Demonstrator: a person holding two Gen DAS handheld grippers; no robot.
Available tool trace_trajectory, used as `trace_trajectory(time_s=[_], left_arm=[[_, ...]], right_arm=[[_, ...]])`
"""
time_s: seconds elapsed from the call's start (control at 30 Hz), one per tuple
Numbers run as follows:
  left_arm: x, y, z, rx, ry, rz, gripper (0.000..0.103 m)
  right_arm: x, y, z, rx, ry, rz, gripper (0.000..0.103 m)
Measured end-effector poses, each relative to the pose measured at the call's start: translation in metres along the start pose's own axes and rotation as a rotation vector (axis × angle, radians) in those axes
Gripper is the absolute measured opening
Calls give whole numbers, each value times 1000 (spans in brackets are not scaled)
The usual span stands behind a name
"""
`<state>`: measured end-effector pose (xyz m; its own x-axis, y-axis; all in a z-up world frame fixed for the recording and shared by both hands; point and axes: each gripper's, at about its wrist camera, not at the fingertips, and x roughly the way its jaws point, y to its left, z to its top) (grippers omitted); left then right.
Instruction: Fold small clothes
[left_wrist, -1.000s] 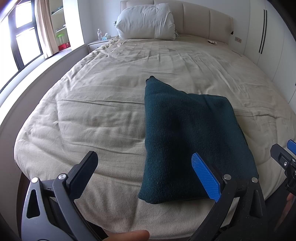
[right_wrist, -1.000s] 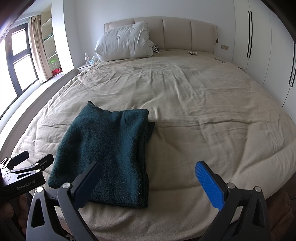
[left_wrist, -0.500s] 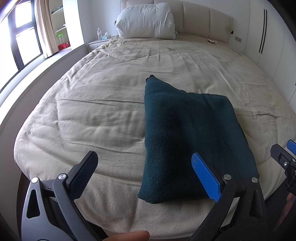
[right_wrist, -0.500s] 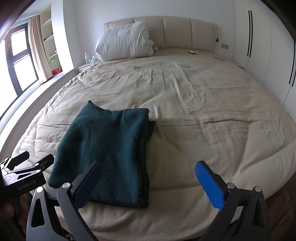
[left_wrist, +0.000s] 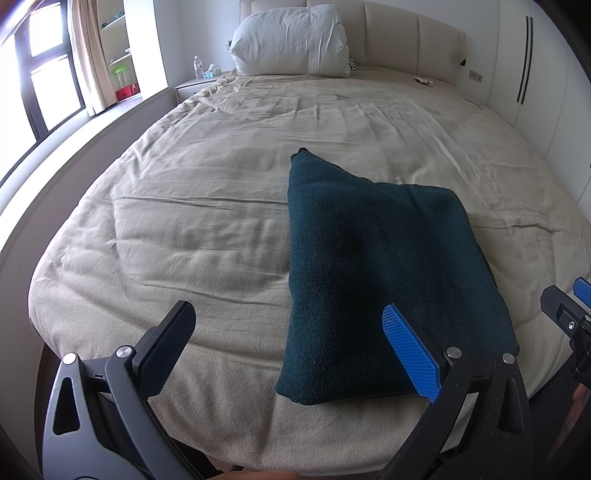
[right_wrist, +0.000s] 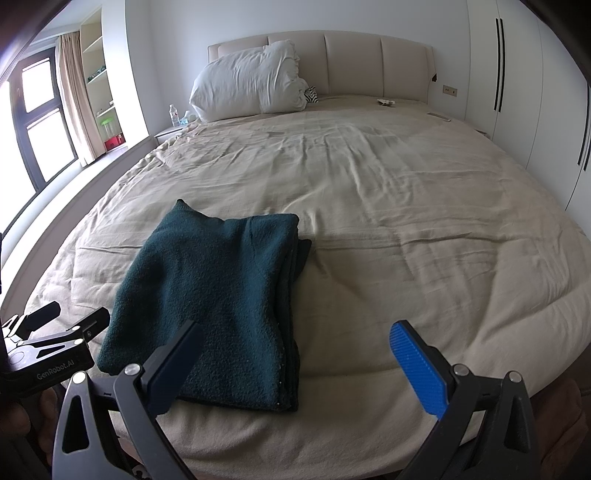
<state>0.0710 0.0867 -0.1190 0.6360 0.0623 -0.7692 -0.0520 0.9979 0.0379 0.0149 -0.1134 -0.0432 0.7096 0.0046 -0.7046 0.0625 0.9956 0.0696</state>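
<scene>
A dark teal knitted garment (left_wrist: 384, 273) lies folded into a rough rectangle on the beige bed cover, near the foot edge; it also shows in the right wrist view (right_wrist: 218, 299). My left gripper (left_wrist: 291, 332) is open and empty, held just short of the garment's near edge, its blue pad over the near right corner. My right gripper (right_wrist: 299, 350) is open and empty, held off the foot of the bed, its dark finger over the garment's near edge. Each gripper shows at the edge of the other's view.
The beige bed cover (right_wrist: 406, 206) spreads wide to the right of and beyond the garment. A white pillow (right_wrist: 251, 81) leans on the padded headboard. A nightstand with a bottle (right_wrist: 173, 114) and a window are at the left, white wardrobes (right_wrist: 517, 74) at the right.
</scene>
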Motion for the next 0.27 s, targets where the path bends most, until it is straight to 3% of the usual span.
trace_trajectory(time_s=[0.27], left_arm=[[3,3,-3,-11,1,-3,103]], right_arm=[[0,1,-2,4,3,3,103]])
